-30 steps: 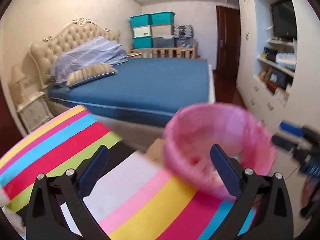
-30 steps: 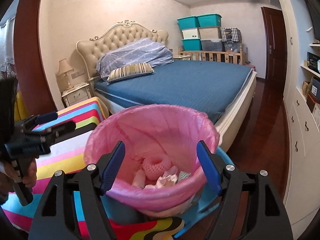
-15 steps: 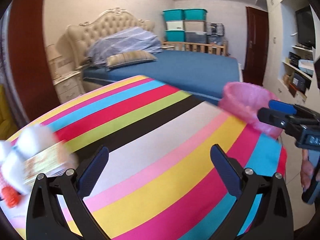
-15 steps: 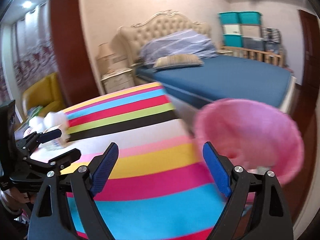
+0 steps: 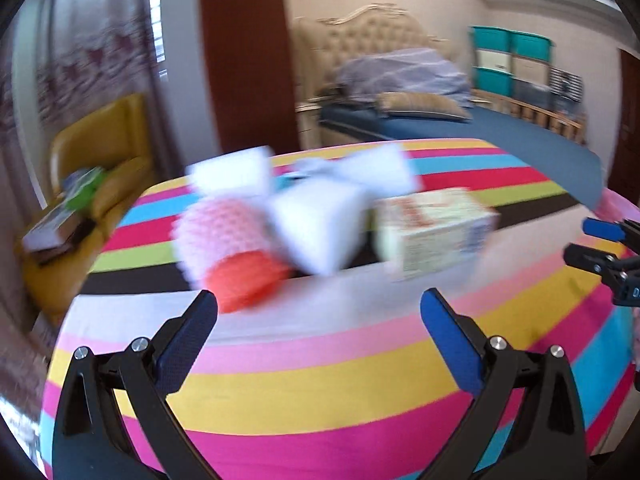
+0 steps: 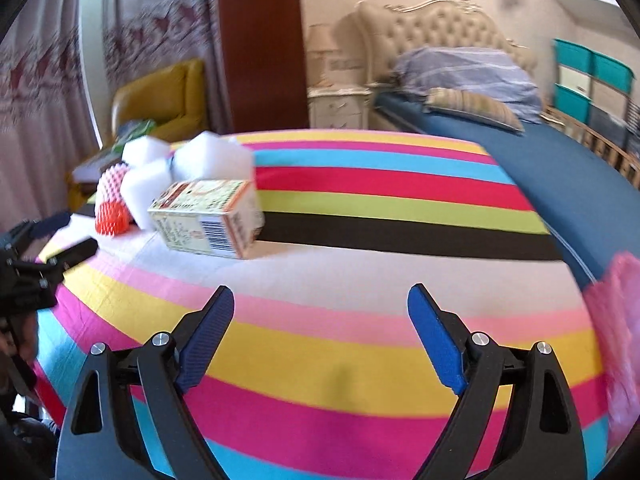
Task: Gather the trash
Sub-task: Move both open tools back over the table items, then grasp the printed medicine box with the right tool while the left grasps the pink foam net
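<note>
Hovering spread and empty, both claws (image 5: 318, 306) (image 6: 320, 300) face a carton (image 6: 204, 218) on the worktop (image 6: 320, 344); bin (image 6: 616, 320) right of it, contents hidden.

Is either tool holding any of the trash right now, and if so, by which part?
Nothing is held. The left tool and right tool are both open and empty above the striped cloth; the carton lies untouched.

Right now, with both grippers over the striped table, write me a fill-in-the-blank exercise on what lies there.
1. The printed carton lies on its ____ on the striped tablecloth.
2. The foam net sleeve is pink at one end and ____ at the other.
3. The foam blocks behind the carton are ____ in colour.
4. Nothing sits between the right gripper fingers, so it is ____.

Missing words: side; orange; white; open
</note>
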`<action>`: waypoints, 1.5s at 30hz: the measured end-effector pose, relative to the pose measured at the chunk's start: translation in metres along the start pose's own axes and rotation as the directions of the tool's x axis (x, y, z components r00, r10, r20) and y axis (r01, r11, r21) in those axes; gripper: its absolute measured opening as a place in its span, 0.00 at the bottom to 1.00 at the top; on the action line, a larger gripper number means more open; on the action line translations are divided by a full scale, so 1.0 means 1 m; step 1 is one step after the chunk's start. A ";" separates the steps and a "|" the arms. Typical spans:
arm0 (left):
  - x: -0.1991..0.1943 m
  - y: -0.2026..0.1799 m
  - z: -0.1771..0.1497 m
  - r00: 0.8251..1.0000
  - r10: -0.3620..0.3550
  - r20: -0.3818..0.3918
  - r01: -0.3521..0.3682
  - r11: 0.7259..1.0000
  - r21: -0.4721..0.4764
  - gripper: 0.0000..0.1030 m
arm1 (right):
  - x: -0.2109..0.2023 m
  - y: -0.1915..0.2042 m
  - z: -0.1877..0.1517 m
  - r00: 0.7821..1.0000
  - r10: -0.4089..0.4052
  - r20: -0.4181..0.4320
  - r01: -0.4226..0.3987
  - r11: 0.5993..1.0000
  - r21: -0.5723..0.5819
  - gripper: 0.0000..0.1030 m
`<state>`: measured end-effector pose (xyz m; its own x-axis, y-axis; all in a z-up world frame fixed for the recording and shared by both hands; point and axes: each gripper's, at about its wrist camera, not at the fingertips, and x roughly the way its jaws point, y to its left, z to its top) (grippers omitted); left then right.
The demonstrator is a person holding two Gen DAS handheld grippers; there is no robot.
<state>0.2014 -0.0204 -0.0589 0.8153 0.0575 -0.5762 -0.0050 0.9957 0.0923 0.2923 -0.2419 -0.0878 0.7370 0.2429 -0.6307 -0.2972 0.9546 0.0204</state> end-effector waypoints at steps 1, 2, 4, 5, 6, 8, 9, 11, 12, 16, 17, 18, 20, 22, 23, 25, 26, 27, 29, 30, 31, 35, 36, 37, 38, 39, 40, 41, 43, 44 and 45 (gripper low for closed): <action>0.003 0.013 0.001 1.000 0.022 -0.005 -0.022 1.000 -0.020 0.96 | 0.007 0.005 0.003 1.000 0.013 -0.018 -0.014 1.000 -0.018 0.82; 0.003 0.020 0.000 0.999 0.031 -0.009 -0.032 0.999 -0.034 0.96 | 0.016 0.012 0.009 0.999 0.027 -0.032 -0.028 0.999 -0.046 0.82; 0.009 0.035 0.004 0.999 0.046 -0.028 -0.047 0.996 -0.073 0.96 | 0.027 0.023 0.014 0.998 0.036 -0.059 -0.041 0.994 -0.103 0.82; 0.011 0.035 0.006 0.998 0.048 -0.037 -0.051 0.995 -0.088 0.96 | 0.034 0.030 0.019 0.997 0.042 -0.072 -0.052 0.988 -0.143 0.82; 0.013 0.037 0.006 0.998 0.050 -0.045 -0.054 0.994 -0.099 0.96 | 0.040 0.035 0.024 0.996 0.051 -0.077 -0.064 0.983 -0.172 0.82; 0.019 0.046 0.008 0.997 0.045 -0.064 -0.053 0.991 -0.122 0.96 | 0.051 0.042 0.033 0.993 0.083 -0.089 -0.100 0.971 -0.215 0.82; 0.021 0.045 0.009 0.996 0.046 -0.073 -0.055 0.990 -0.129 0.96 | 0.056 0.044 0.038 0.990 0.101 -0.094 -0.120 0.965 -0.231 0.82; 0.030 0.049 0.012 0.994 0.044 -0.102 -0.059 0.987 -0.152 0.96 | 0.065 0.048 0.044 0.986 0.133 -0.105 -0.156 0.953 -0.258 0.82; 0.036 0.051 0.014 0.992 0.036 -0.119 -0.055 0.985 -0.161 0.96 | 0.070 0.050 0.048 0.982 0.155 -0.112 -0.180 0.944 -0.276 0.82; 0.050 0.054 0.018 0.988 0.031 -0.149 -0.059 0.980 -0.188 0.96 | 0.091 0.058 0.063 0.960 0.234 -0.153 -0.273 0.900 -0.341 0.82; 0.053 0.056 0.020 0.988 0.034 -0.152 -0.064 0.978 -0.196 0.96 | 0.095 0.060 0.066 0.953 0.254 -0.166 -0.298 0.888 -0.350 0.82; 0.056 0.057 0.023 0.987 0.038 -0.157 -0.070 0.977 -0.203 0.95 | 0.099 0.063 0.070 0.946 0.272 -0.177 -0.320 0.876 -0.361 0.82; 0.064 0.059 0.025 0.984 0.038 -0.172 -0.074 0.974 -0.212 0.95 | 0.105 0.069 0.074 0.932 0.308 -0.194 -0.360 0.857 -0.369 0.82; 0.072 0.062 0.027 0.980 0.061 -0.192 -0.102 0.971 -0.214 0.96 | 0.110 0.075 0.078 0.921 0.328 -0.209 -0.385 0.844 -0.373 0.82; 0.076 0.064 0.029 0.978 0.072 -0.198 -0.115 0.969 -0.217 0.96 | 0.112 0.079 0.078 0.918 0.334 -0.214 -0.393 0.839 -0.375 0.82; 0.081 0.071 0.030 0.974 0.089 -0.208 -0.136 0.965 -0.226 0.96 | 0.113 0.083 0.077 0.914 0.339 -0.223 -0.402 0.834 -0.378 0.73; 0.082 0.074 0.029 0.973 0.095 -0.210 -0.144 0.962 -0.231 0.96 | 0.113 0.084 0.075 0.913 0.339 -0.227 -0.404 0.832 -0.380 0.73; 0.082 0.077 0.028 0.972 0.106 -0.211 -0.156 0.958 -0.239 0.95 | 0.111 0.086 0.074 0.915 0.336 -0.222 -0.399 0.835 -0.379 0.72; 0.084 0.084 0.029 0.968 0.124 -0.217 -0.178 0.952 -0.250 0.96 | 0.104 0.087 0.069 0.918 0.334 -0.215 -0.393 0.839 -0.376 0.69; 0.086 0.088 0.030 0.966 0.134 -0.220 -0.190 0.948 -0.257 0.96 | 0.099 0.088 0.066 0.923 0.327 -0.204 -0.382 0.845 -0.375 0.67; 0.087 0.092 0.030 0.965 0.138 -0.222 -0.196 0.944 -0.265 0.96 | 0.096 0.089 0.064 0.926 0.322 -0.196 -0.374 0.850 -0.372 0.64; 0.090 0.098 0.032 0.969 0.126 -0.213 -0.185 0.942 -0.281 0.95 | 0.082 0.090 0.052 0.943 0.290 -0.160 -0.329 0.883 -0.334 0.58; 0.093 0.099 0.033 0.969 0.133 -0.210 -0.189 0.943 -0.275 0.95 | 0.078 0.090 0.049 0.948 0.279 -0.150 -0.314 0.894 -0.320 0.57; 0.095 0.100 0.033 0.968 0.131 -0.212 -0.187 0.944 -0.272 0.95 | 0.074 0.091 0.046 0.952 0.271 -0.139 -0.302 0.905 -0.300 0.57; 0.098 0.100 0.034 0.971 0.115 -0.211 -0.172 0.946 -0.274 0.95 | 0.070 0.091 0.043 0.955 0.265 -0.131 -0.293 0.913 -0.284 0.56; 0.100 0.099 0.035 0.974 0.098 -0.204 -0.153 0.949 -0.276 0.94 | 0.065 0.090 0.040 0.959 0.258 -0.119 -0.282 0.922 -0.266 0.56; 0.101 0.097 0.034 0.976 0.082 -0.201 -0.136 0.952 -0.273 0.89 | 0.060 0.090 0.038 0.961 0.256 -0.105 -0.274 0.929 -0.247 0.56; 0.100 0.097 0.034 0.978 0.066 -0.196 -0.119 0.955 -0.272 0.70 | 0.055 0.090 0.035 0.963 0.253 -0.095 -0.269 0.935 -0.232 0.56; 0.095 0.097 0.032 0.984 0.031 -0.175 -0.080 0.956 -0.283 0.56 | 0.044 0.089 0.029 0.968 0.238 -0.078 -0.249 0.948 -0.201 0.56; 0.092 0.096 0.030 0.986 0.025 -0.163 -0.072 0.956 -0.285 0.47 | 0.037 0.091 0.024 0.969 0.235 -0.072 -0.244 0.951 -0.190 0.56; 0.088 0.095 0.028 0.988 0.017 -0.153 -0.061 0.958 -0.282 0.39 | 0.032 0.092 0.021 0.971 0.230 -0.064 -0.238 0.954 -0.181 0.55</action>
<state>0.2886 0.0775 -0.0783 0.7168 0.0853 -0.6920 -0.2173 0.9704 -0.1055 0.3013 -0.1431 -0.0903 0.6088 0.4444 -0.6572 -0.5685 0.8221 0.0293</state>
